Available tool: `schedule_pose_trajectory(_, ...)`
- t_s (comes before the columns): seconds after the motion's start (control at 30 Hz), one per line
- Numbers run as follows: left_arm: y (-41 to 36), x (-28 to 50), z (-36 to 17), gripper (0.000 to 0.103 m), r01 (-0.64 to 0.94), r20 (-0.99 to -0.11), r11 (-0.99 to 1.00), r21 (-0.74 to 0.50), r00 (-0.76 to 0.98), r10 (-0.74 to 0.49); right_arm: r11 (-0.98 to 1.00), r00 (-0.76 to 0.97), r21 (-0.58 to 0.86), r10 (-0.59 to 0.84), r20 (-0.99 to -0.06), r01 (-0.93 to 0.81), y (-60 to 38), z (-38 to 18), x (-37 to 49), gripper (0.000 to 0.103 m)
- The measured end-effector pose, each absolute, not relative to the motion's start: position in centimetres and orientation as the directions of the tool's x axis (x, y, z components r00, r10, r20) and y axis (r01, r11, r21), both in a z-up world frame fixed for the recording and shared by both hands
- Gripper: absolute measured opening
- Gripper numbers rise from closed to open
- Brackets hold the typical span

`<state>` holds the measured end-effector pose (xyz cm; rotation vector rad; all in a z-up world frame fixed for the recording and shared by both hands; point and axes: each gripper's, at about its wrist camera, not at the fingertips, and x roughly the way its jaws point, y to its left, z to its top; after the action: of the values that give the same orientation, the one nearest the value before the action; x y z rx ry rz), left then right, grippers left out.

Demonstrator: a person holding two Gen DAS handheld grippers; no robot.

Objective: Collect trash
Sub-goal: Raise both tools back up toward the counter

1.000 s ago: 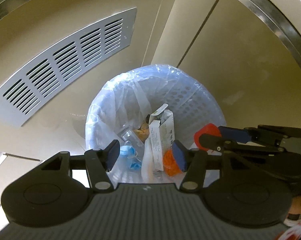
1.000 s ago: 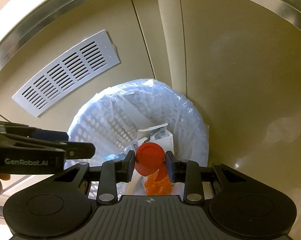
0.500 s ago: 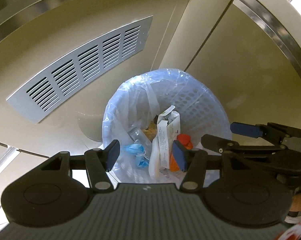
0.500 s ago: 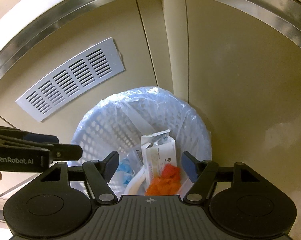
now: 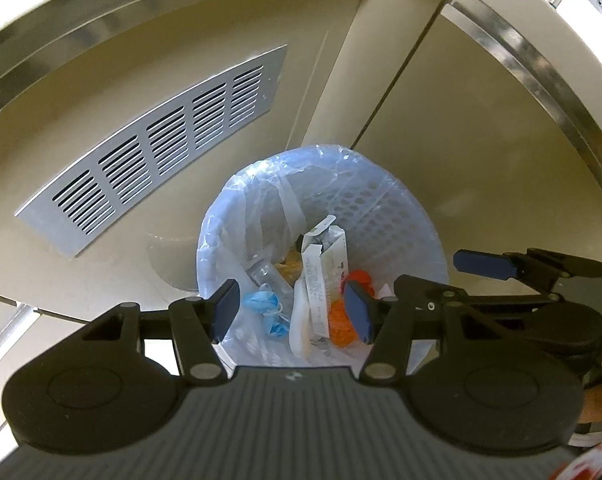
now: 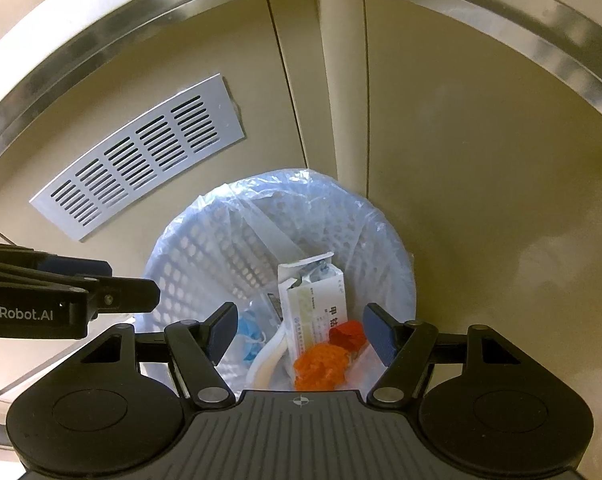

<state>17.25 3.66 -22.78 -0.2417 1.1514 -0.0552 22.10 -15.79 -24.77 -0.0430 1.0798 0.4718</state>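
1. Fingers, right gripper (image 6: 300, 334): spread wide, nothing between the pads; poised above the bin mouth
2. Fingers, left gripper (image 5: 291, 312): parted about halfway, empty; beside the right gripper, over the same bin
3. Waste bin (image 6: 205, 256): white perforated basket with a clear plastic liner (image 6: 269, 188), standing on the floor against beige cabinet panels, near a grey vent grille (image 6: 137, 156)
4. Red cap (image 6: 347, 334): the task's item, lying inside the bin on top of an orange mesh net (image 6: 321, 366), touching a white carton (image 6: 317, 304)
5. Other contents: blue mask (image 6: 249, 332) and a pale curved plastic piece (image 6: 267, 364) left of the carton
6. Risk, judged: loose liner edge near the rim could snag a finger as the grippers pull away and drag the light bin over; the upright carton could tip out if knocked
7. Change from a second earlier: the right gripper then pinched the red cap above the bin; its fingers now stand apart and the cap rests among the rubbish; left gripper's opening unchanged
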Motion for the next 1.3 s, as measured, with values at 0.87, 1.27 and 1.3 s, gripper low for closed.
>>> schedule_pose_trajectory(0.87,4.8,17.4,-7.9,0.052,0.113,-0.751,0.969,-0.220,0.614,-0.243,0.907,0.591,0.165,0.381,-0.711,-0.386,-17.2,-10.1,21.0,0.069)
schedule_pose_trajectory(1.27,4.3,23.0,-2.8,0.052,0.135,-0.664,0.974,-0.181,0.714,-0.222,0.919,0.687,0.168,0.380,-0.619,-0.357,-19.5,-5.0,26.4,0.069)
schedule_pose_trajectory(1.3,4.1,23.7,-2.5,0.052,0.135,-0.657,0.975,-0.178,0.721,-0.220,0.919,0.691,0.168,0.382,-0.614,-0.358,-19.9,-4.8,27.2,0.069)
